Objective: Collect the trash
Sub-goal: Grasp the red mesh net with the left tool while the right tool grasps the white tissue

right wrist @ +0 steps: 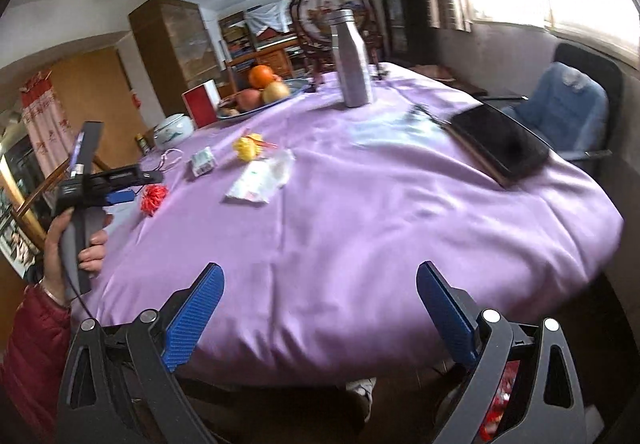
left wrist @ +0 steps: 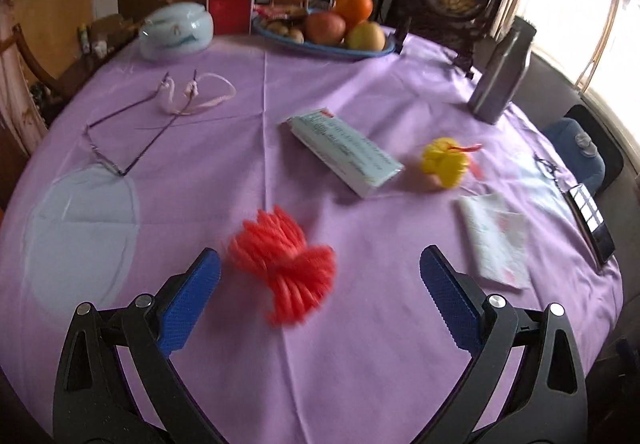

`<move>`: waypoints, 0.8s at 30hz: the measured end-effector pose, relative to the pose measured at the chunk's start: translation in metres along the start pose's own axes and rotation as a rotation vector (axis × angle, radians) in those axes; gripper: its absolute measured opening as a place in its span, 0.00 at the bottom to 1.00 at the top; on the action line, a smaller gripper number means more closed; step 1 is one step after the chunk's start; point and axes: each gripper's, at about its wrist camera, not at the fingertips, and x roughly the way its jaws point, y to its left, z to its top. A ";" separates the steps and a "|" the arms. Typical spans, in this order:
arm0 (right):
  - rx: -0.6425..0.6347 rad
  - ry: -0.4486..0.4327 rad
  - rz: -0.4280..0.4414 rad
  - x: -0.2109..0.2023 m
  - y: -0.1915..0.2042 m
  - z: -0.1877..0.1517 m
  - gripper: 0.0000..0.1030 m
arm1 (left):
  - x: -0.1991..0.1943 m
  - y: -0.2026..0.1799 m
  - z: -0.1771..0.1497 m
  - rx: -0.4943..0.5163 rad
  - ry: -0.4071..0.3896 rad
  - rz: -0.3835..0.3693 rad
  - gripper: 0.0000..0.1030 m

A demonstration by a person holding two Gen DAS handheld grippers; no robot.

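A red foam fruit net (left wrist: 284, 264), blurred, lies on the purple tablecloth (left wrist: 240, 116) between the wide-apart fingers of my left gripper (left wrist: 320, 256), nearer the left pad; neither pad touches it. Farther off lie a yellow foam net (left wrist: 446, 162), a long pale box (left wrist: 344, 150) and a crumpled white packet (left wrist: 496, 240). In the right wrist view my right gripper (right wrist: 320, 271) stands open and empty over the table's near edge. There a hand (right wrist: 80, 244) holds the left gripper (right wrist: 136, 186) beside the red net (right wrist: 154, 199), with the yellow net (right wrist: 250, 147) and packet (right wrist: 260, 180) beyond.
Glasses (left wrist: 120, 136), a white ceramic jar (left wrist: 176, 32), a fruit dish (left wrist: 376, 53) and a grey bottle (left wrist: 502, 72) stand on the table. A phone (left wrist: 590, 220) lies at the right edge. A chair with a blue cushion (right wrist: 560, 116) stands beyond the table.
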 end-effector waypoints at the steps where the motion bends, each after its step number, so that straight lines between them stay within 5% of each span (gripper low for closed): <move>1: -0.014 -0.001 0.004 0.005 0.006 0.005 0.92 | 0.008 0.005 0.003 -0.001 0.008 -0.006 0.94; 6: -0.050 0.024 0.026 0.033 0.023 0.021 0.92 | 0.035 0.021 0.004 -0.036 0.079 -0.042 0.92; 15: -0.022 0.127 0.087 0.109 0.044 0.066 0.92 | 0.030 0.016 0.001 -0.008 0.085 -0.041 0.92; 24: -0.002 0.274 0.059 0.181 0.063 0.086 0.93 | 0.037 0.011 0.003 0.014 0.102 -0.001 0.94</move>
